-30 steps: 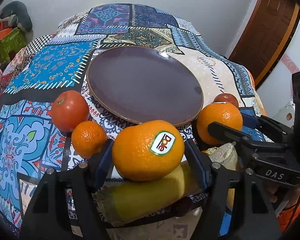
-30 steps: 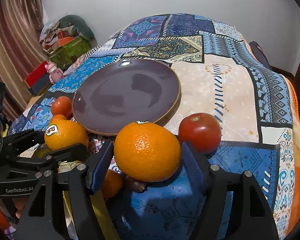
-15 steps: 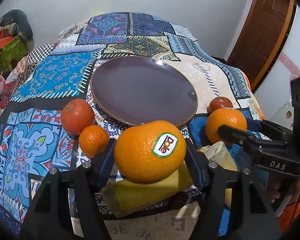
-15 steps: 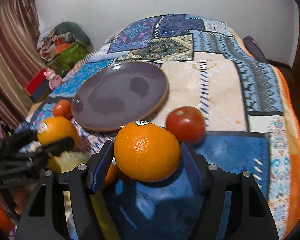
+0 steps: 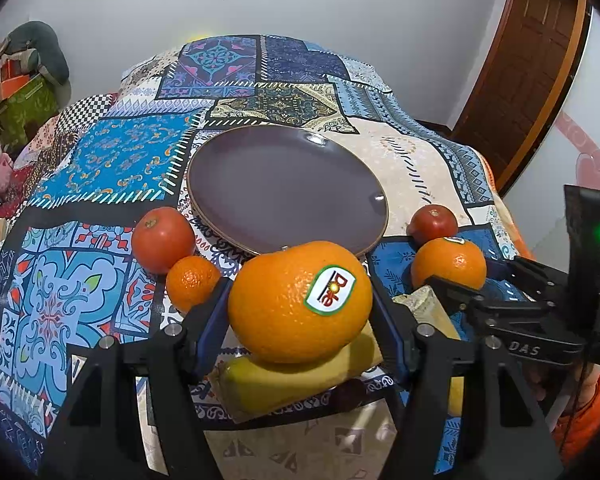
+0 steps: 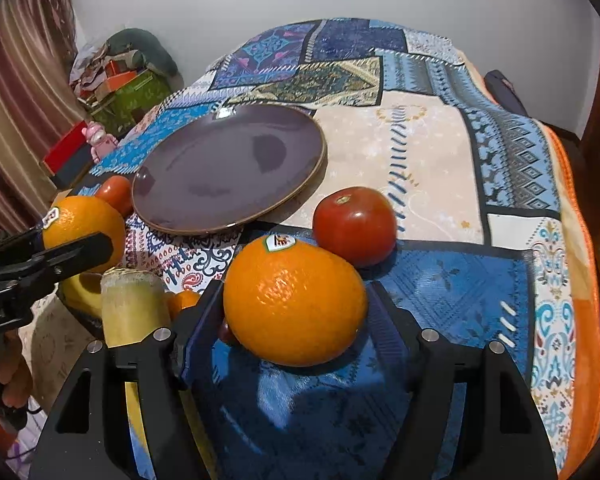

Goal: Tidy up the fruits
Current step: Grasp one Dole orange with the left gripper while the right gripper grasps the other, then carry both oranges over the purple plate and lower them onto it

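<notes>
i've got an orange (image 5: 300, 300) clamped in my left hand-held gripper (image 5: 300, 312), another orange (image 6: 294, 300) pinched in the right hand-held gripper (image 6: 296, 316); the plate (image 5: 260, 152) sits dead ahead, mid-frame, on the bed (image 5: 80, 168).

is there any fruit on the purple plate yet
No, the plate lies bare on the patterned cloth, and every orange and tomato sits off it or is held in a claw.

Orange oranges (image 5: 300, 300), red tomatoes (image 6: 355, 224), yellow banana (image 5: 284, 380), dark purple plate (image 5: 288, 184), blue patchwork-patterned blanket (image 5: 112, 160).
</notes>
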